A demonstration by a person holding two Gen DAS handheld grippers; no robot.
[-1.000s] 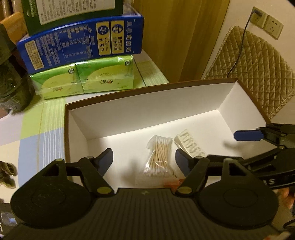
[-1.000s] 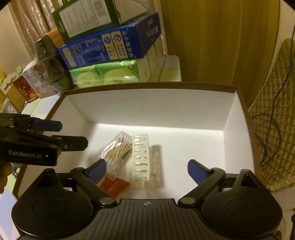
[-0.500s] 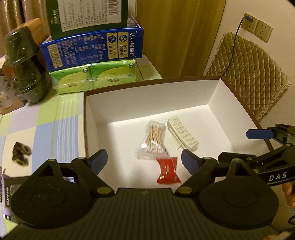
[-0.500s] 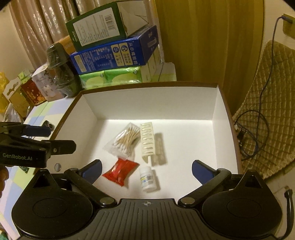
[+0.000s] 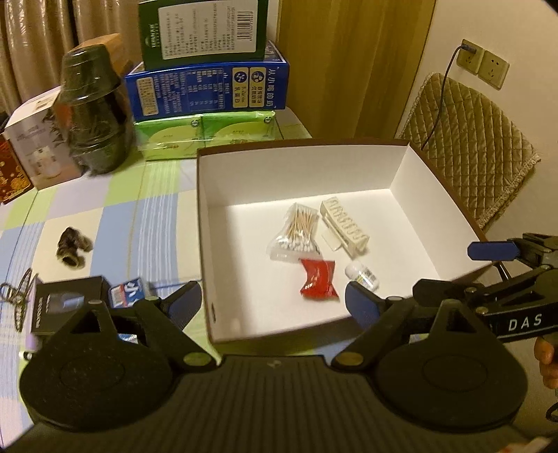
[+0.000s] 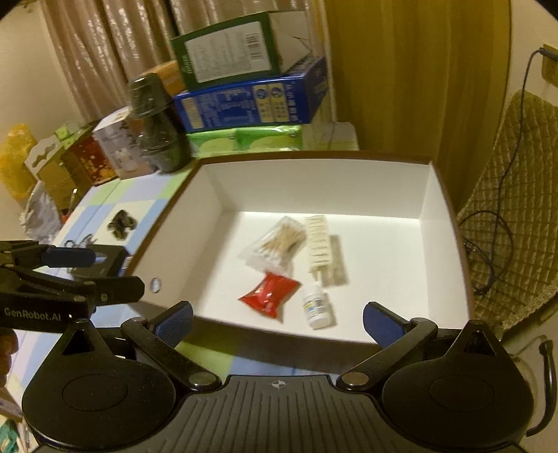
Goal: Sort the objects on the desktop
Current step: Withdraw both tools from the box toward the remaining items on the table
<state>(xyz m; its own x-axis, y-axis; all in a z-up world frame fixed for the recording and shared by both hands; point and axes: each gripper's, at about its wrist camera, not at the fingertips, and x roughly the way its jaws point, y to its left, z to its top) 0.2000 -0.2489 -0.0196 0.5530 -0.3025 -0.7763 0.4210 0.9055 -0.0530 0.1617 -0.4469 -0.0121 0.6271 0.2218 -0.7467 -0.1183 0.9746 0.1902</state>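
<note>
small white bottle point(image 5: 361, 274) label: print was too small to read
blue packet point(image 5: 126, 296): partly hidden behind left gripper finger
green carton point(image 5: 202, 31): top was cut off by frame edge

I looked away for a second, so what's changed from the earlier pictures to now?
Both grippers, left and right, pulled back out of the box, open and empty. That brought the red packet and small bottle into view. The swabs and white strip lie unmoved.
</note>
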